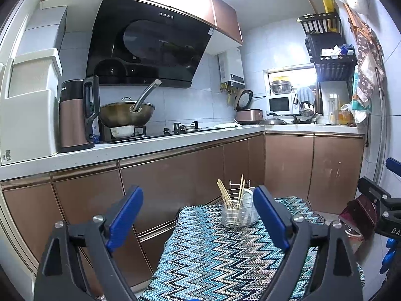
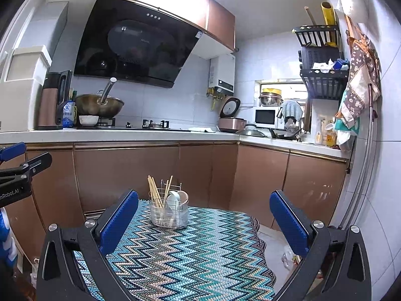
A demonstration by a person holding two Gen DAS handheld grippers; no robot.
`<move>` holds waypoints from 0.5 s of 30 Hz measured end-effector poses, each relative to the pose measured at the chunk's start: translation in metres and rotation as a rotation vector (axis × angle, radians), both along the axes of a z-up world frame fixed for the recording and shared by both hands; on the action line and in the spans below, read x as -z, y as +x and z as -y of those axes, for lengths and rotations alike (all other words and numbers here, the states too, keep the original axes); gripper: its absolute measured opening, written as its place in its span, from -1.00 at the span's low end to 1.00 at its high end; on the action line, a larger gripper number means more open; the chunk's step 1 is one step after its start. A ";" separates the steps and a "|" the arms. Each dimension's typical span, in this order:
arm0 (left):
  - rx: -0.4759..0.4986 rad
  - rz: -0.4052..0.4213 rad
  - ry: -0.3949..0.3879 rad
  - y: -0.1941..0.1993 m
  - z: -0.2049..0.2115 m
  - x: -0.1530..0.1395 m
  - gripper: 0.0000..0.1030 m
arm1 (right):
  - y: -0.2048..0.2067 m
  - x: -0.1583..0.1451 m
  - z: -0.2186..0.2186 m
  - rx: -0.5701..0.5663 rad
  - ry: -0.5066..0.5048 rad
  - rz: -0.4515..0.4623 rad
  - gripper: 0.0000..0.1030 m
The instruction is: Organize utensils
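Observation:
A clear utensil holder [image 1: 238,213] with a wire frame stands near the far end of a small table covered by a zigzag-patterned cloth [image 1: 213,255]. It holds several wooden chopsticks [image 1: 226,195] and white spoons [image 1: 248,197]. It also shows in the right wrist view [image 2: 169,214], with chopsticks [image 2: 155,192] and spoons [image 2: 175,198] inside. My left gripper [image 1: 198,213] is open and empty, above the near part of the cloth. My right gripper [image 2: 204,219] is open and empty, held short of the holder.
Brown kitchen cabinets [image 1: 175,170] and a white counter [image 1: 150,143] lie beyond the table, with a wok [image 1: 126,114] on the stove. The other gripper shows at the right edge [image 1: 383,208] of the left view and the left edge [image 2: 17,173] of the right view. The cloth [image 2: 190,255] ends at the table's right side.

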State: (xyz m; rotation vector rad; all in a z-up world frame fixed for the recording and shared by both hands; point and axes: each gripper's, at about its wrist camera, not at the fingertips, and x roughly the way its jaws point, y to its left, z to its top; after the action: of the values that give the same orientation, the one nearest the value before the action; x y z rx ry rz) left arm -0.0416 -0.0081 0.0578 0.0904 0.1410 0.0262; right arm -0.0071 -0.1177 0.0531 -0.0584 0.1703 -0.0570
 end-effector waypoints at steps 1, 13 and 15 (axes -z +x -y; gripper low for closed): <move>0.001 -0.001 0.001 0.000 0.000 0.000 0.74 | 0.000 0.000 -0.001 0.000 -0.001 -0.002 0.99; 0.027 0.026 0.023 -0.004 0.005 0.002 0.74 | 0.000 0.000 -0.002 -0.004 -0.006 -0.003 0.99; 0.032 0.028 0.020 -0.004 0.005 0.002 0.74 | -0.001 0.000 -0.003 -0.005 -0.009 -0.002 0.99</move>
State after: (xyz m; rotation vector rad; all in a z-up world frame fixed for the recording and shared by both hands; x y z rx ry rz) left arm -0.0454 -0.0130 0.0558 0.1123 0.1115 -0.0031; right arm -0.0078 -0.1149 0.0531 -0.0675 0.1720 -0.0523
